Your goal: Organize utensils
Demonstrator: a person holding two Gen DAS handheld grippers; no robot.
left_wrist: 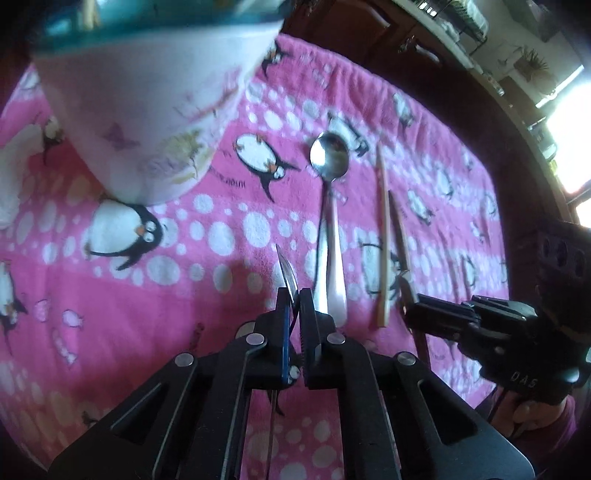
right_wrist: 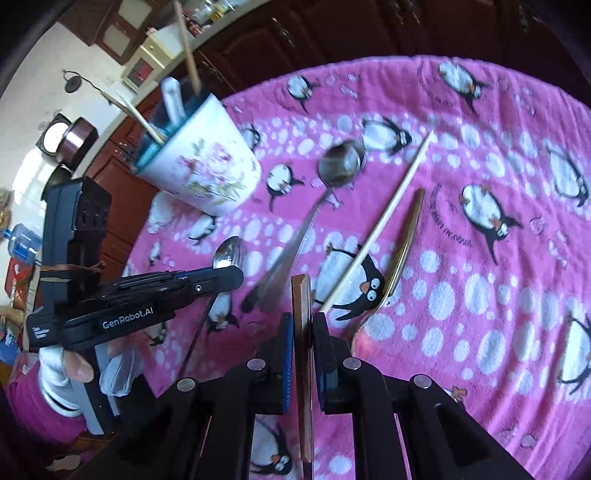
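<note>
Pink penguin-printed towelling [right_wrist: 480,258] covered the table, with dark wooden cabinets [right_wrist: 280,33] behind its far edge. Near the far left corner stood a white floral ceramic cup with a teal rim [right_wrist: 201,168], holding pale wooden chopsticks [right_wrist: 188,48] and a white spoon handle [right_wrist: 173,98]. Toward the middle of the table lay a long silver metal spoon [left_wrist: 328,192], a pale wooden chopstick [left_wrist: 383,236] beside it, and a gold-coloured curved utensil [right_wrist: 404,251] just right of that. The left gripper [left_wrist: 294,306] had its jaws closed on a small silver spoon [right_wrist: 227,253], gripping its neck with the bowl poking out ahead. The right gripper [right_wrist: 303,328] had its jaws clamped on a flat brown wooden stick [right_wrist: 301,314], held edge-on.
</note>
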